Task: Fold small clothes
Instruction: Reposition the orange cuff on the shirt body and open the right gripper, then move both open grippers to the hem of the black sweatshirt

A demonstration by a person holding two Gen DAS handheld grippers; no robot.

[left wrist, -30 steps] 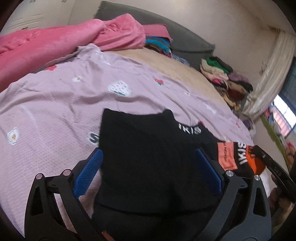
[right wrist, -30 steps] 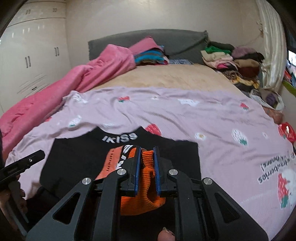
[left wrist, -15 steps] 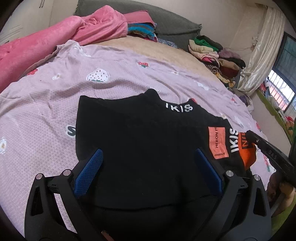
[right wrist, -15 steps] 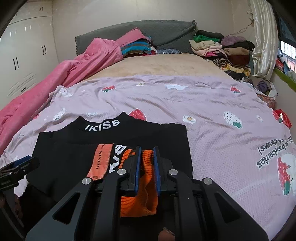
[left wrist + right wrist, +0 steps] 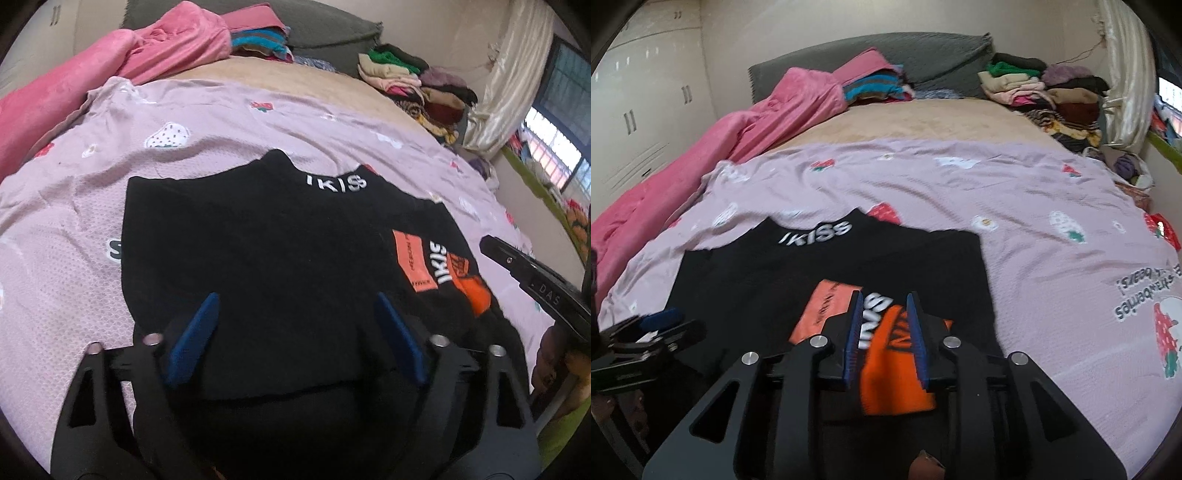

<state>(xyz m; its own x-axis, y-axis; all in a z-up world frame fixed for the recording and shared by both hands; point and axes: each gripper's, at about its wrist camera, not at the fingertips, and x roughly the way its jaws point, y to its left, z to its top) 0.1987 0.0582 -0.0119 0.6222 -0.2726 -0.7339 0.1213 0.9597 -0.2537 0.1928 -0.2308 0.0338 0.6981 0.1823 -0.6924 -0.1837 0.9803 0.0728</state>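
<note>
A small black sweater [image 5: 266,251] with a white "IKISS" collar lies on the pink bedspread [image 5: 74,206]. Its sleeve with orange patches and an orange cuff [image 5: 476,291] lies folded across the body. My left gripper [image 5: 295,314] is open and hovers over the sweater's lower body, touching nothing. In the right wrist view the sweater [image 5: 775,266] lies ahead, and my right gripper [image 5: 884,332] has its jaws parted around the orange cuff [image 5: 894,380], which lies slack between the blue pads.
A pink blanket [image 5: 738,144] is heaped along the left side of the bed. Folded clothes [image 5: 1052,92] are stacked at the far right by the grey headboard [image 5: 886,51]. White wardrobes [image 5: 639,110] stand at the left, a curtain [image 5: 506,74] and window at the right.
My right gripper has opened off the orange cuff, and the sleeve has settled onto the sweater's body. The left gripper has stayed open, its view shifting a little.
</note>
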